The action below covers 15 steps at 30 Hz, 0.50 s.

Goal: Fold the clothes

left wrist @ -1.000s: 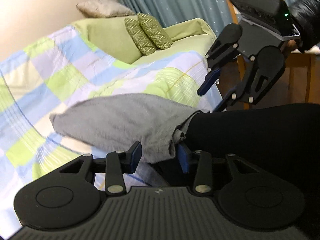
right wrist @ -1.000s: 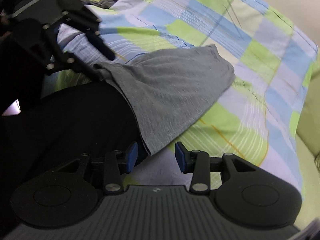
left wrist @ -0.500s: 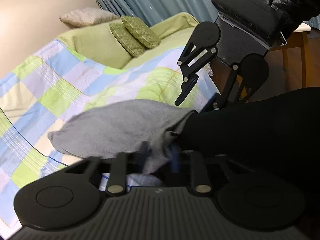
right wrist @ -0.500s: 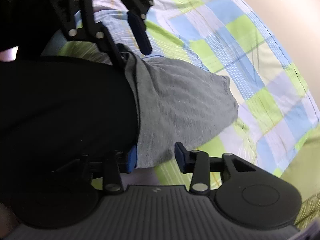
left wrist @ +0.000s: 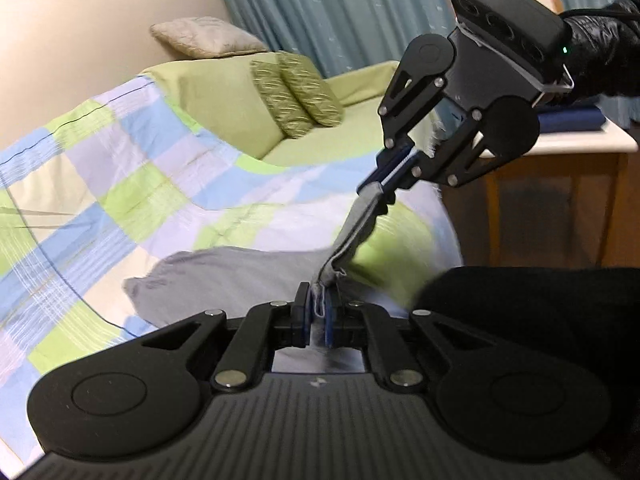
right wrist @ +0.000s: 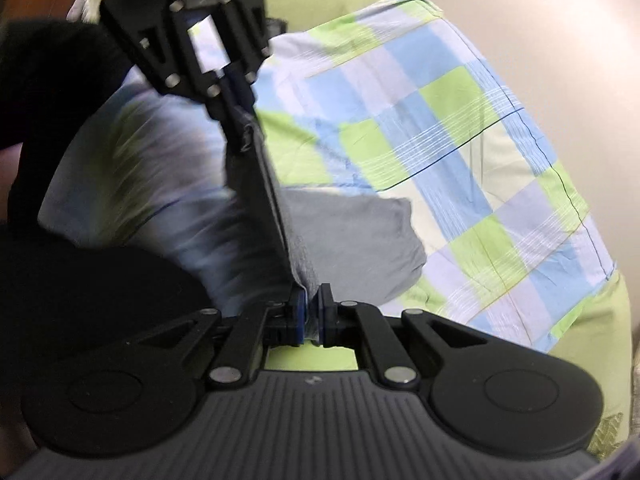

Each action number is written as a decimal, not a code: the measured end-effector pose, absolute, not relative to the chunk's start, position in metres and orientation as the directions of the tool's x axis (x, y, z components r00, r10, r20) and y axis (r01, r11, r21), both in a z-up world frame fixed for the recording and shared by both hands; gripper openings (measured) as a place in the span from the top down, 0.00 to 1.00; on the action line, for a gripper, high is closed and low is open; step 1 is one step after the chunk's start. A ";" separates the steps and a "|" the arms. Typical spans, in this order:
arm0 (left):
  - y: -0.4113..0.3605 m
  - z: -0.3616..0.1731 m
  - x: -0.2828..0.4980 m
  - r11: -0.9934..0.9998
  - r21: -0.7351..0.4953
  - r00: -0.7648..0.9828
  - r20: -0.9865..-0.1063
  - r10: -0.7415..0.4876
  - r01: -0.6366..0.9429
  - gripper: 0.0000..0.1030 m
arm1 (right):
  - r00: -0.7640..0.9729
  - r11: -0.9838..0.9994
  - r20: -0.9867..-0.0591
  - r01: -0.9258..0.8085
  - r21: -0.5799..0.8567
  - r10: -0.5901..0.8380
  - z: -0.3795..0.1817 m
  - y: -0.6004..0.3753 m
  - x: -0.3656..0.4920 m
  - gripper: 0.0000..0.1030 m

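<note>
A grey garment [left wrist: 224, 276] lies on the checked quilt [left wrist: 120, 184], and one of its edges is lifted off the bed. My left gripper [left wrist: 318, 314] is shut on one end of that edge. The right gripper [left wrist: 380, 190] hangs higher at the right, its jaws closing tight on the other end, so a grey strip runs taut between the two. In the right wrist view the right gripper [right wrist: 312, 318] pinches the grey garment [right wrist: 360, 236], with the left gripper [right wrist: 236, 100] above it holding the far end of the strip.
Two green patterned pillows [left wrist: 296, 96] and a beige cushion [left wrist: 204, 38] sit at the head of the bed. Teal curtains [left wrist: 340, 8] hang behind. A wooden table [left wrist: 580, 148] with a folded blue item stands at the right. A person's dark-clothed leg [left wrist: 520, 320] fills the lower right.
Both grippers closed on the near edge of the grey garment and rose, lifting that edge off the dark-clothed leg and pulling it taut. The right gripper rolled.
</note>
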<state>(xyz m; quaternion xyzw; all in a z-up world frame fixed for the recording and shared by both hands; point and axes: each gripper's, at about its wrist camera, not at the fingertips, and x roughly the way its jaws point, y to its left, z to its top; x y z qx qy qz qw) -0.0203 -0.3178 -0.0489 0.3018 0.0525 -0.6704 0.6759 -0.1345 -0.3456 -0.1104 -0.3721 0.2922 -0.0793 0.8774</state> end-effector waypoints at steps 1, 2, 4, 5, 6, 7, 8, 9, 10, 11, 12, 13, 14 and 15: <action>-0.324 -0.045 -0.007 -0.068 0.325 0.101 -0.477 -0.873 0.943 0.96 | 0.819 0.740 -0.464 -0.075 -0.669 -0.337 -0.098 -0.358 -0.123 0.97; -0.333 -0.042 0.010 -0.051 0.307 0.109 -0.482 -0.869 0.950 0.96 | 0.818 0.760 -0.477 -0.079 -0.646 -0.321 -0.088 -0.371 -0.111 0.97; -0.349 -0.038 0.038 -0.027 0.280 0.119 -0.494 -0.861 0.960 0.96 | 0.811 0.762 -0.495 -0.098 -0.640 -0.312 -0.081 -0.392 -0.088 0.97; -0.360 -0.036 0.056 -0.017 0.269 0.125 -0.501 -0.856 0.963 0.96 | 0.803 0.765 -0.511 -0.112 -0.634 -0.306 -0.076 -0.406 -0.073 0.97; -0.370 -0.034 0.072 -0.008 0.261 0.130 -0.508 -0.852 0.965 0.96 | 0.801 0.765 -0.515 -0.116 -0.634 -0.305 -0.075 -0.409 -0.067 0.97; -0.380 -0.033 0.086 0.000 0.253 0.134 -0.514 -0.847 0.968 0.96 | 0.792 0.765 -0.530 -0.129 -0.631 -0.303 -0.074 -0.425 -0.051 0.97; -0.391 -0.030 0.103 0.008 0.240 0.136 -0.522 -0.842 0.971 0.96 | 0.785 0.762 -0.539 -0.138 -0.633 -0.306 -0.075 -0.441 -0.035 0.97; -0.400 -0.028 0.117 0.014 0.233 0.139 -0.527 -0.838 0.972 0.96 | 0.782 0.760 -0.540 -0.137 -0.636 -0.310 -0.072 -0.449 -0.024 0.97; -0.409 -0.026 0.133 0.025 0.229 0.147 -0.532 -0.834 0.973 0.96 | 0.781 0.759 -0.540 -0.135 -0.637 -0.314 -0.070 -0.459 -0.013 0.97; -0.425 -0.026 0.152 0.037 0.208 0.148 -0.548 -0.823 0.977 0.96 | 0.782 0.766 -0.538 -0.124 -0.631 -0.316 -0.064 -0.475 0.004 0.97; -0.438 -0.029 0.168 0.050 0.191 0.151 -0.560 -0.815 0.980 0.96 | 0.782 0.770 -0.537 -0.119 -0.627 -0.316 -0.061 -0.478 0.011 0.97; -0.448 -0.033 0.182 0.066 0.184 0.160 -0.563 -0.811 0.981 0.96 | 0.780 0.787 -0.541 -0.103 -0.608 -0.316 -0.059 -0.496 0.029 0.97; -0.458 -0.037 0.197 0.081 0.176 0.169 -0.566 -0.807 0.981 0.96 | 0.776 0.806 -0.544 -0.080 -0.587 -0.319 -0.060 -0.517 0.049 0.97; -0.468 -0.041 0.211 0.097 0.169 0.177 -0.569 -0.803 0.981 0.96 | 0.773 0.820 -0.547 -0.061 -0.570 -0.322 -0.061 -0.531 0.063 0.97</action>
